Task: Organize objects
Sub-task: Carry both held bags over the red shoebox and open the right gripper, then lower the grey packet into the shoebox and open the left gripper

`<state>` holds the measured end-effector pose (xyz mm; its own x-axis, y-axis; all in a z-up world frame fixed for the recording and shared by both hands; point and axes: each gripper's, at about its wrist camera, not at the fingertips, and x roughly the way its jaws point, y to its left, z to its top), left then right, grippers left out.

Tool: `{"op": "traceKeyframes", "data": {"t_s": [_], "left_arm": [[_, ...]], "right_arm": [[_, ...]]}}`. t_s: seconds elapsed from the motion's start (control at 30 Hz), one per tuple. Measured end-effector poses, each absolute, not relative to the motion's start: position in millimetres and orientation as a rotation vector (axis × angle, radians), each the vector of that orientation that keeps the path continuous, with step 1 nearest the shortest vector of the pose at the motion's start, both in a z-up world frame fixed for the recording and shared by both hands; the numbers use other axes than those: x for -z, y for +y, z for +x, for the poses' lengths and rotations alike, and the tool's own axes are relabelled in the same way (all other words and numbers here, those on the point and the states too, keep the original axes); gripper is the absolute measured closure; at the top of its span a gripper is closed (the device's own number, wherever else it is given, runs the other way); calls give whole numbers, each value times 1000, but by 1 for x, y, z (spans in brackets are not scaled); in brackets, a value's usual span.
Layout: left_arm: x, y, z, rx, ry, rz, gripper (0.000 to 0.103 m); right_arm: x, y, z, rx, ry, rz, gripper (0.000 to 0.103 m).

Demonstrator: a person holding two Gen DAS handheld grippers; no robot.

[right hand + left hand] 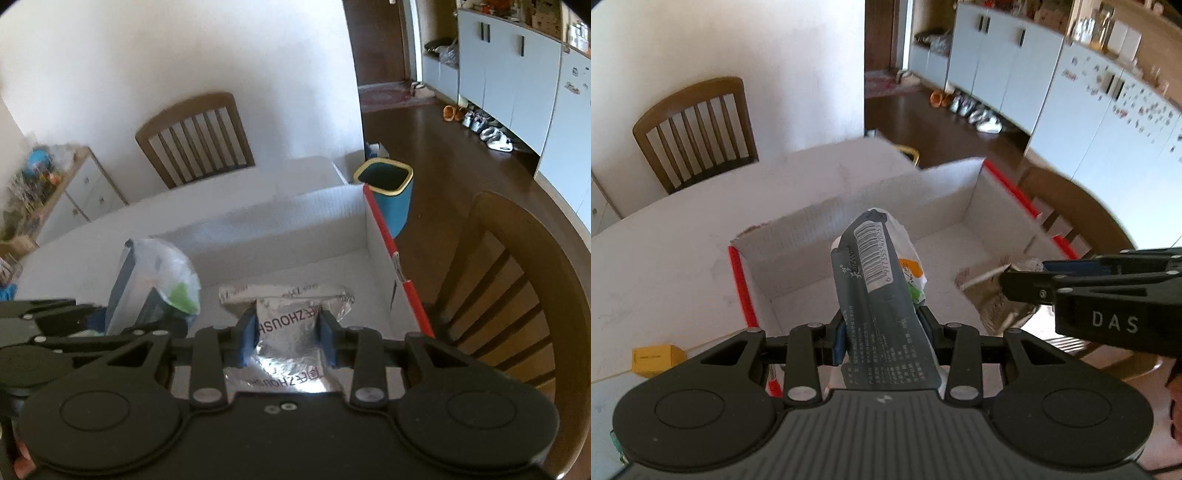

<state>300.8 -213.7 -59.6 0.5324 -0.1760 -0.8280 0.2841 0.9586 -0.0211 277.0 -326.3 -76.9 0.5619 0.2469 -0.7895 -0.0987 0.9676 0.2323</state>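
left gripper clamped on dark barcode packet, right gripper clamped on silver foil packet. both packets hang over open white box on table, likely for dropping inside.

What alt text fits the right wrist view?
The right gripper grips a silver foil packet over an open white cardboard box. The left gripper beside it holds a dark snack bag.
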Motion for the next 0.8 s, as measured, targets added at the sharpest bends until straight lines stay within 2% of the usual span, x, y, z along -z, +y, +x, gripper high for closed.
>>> {"op": "traceKeyframes", "data": {"t_s": [0.33,0.67,0.8], "left_arm": [[103,-228,332,277,1100,150,65],[124,-235,340,292,1189,150,64],[130,-238,344,287,1213,158,56]], "right_arm": [[110,-331,307,-200,1006,167,73],[127,-341,317,-194,1049,227,72],[129,-346,315,-198,1053,247,69]]}}
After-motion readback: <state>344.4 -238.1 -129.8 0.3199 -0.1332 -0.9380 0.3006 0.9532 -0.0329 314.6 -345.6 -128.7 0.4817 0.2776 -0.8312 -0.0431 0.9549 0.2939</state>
